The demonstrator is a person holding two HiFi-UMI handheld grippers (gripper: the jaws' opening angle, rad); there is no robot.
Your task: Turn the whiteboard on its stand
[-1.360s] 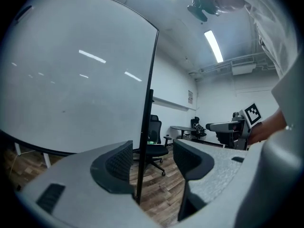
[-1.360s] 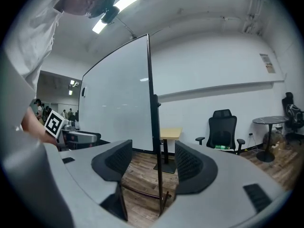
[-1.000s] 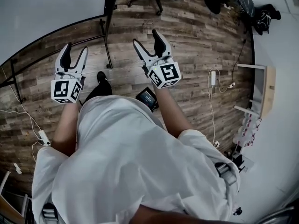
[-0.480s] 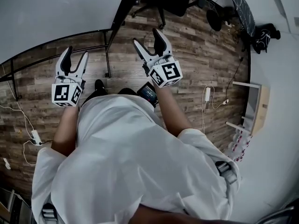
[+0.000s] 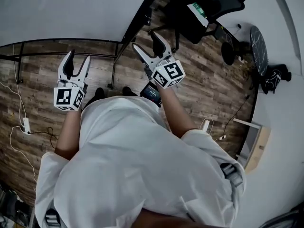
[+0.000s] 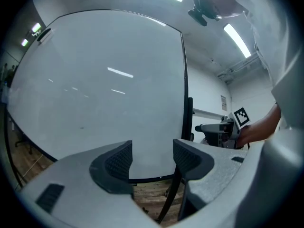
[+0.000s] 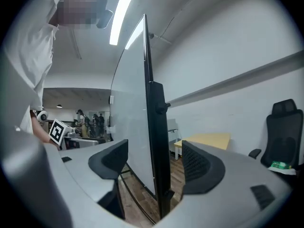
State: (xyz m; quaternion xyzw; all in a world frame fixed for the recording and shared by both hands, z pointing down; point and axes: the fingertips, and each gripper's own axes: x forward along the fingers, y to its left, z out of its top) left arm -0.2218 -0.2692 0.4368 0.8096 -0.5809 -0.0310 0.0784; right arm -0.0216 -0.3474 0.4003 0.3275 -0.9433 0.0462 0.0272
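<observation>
**Item: whiteboard.** It stands in front of you, a large white panel in a black frame. Its face lies ahead of your left gripper and its side edge is in line with your right gripper.

- **Handling (judged):** The panel looks stiff, broad and fairly weighty. It probably swings on the knobbed pivot at the side upright, so expect inertia more than lifted weight. The glossy face gives your pads nothing to hold and may mark.
- **Where to take hold:** Use the black frame edge, away from the pivot, for leverage. Push steadily, since a panel this wide could swing on past where you want it.

**Item: tools.**

- **Right gripper:** Its jaws have just been opening and are now spread wide. The upright shows between them, but the pads are not on it.
- **Left gripper:** It is released, with the jaws apart and empty, aimed at the board's lower face.

**Item: surface.** The floor is wood plank. The stand's thin black legs cross it near your feet.

**Item: room.**

- A black office chair sits just beyond the board's edge and could foul the swing.
- Loose cables lie to your left.
- A white adapter lies to your right.
- A pale yellow table stands behind the board.
</observation>
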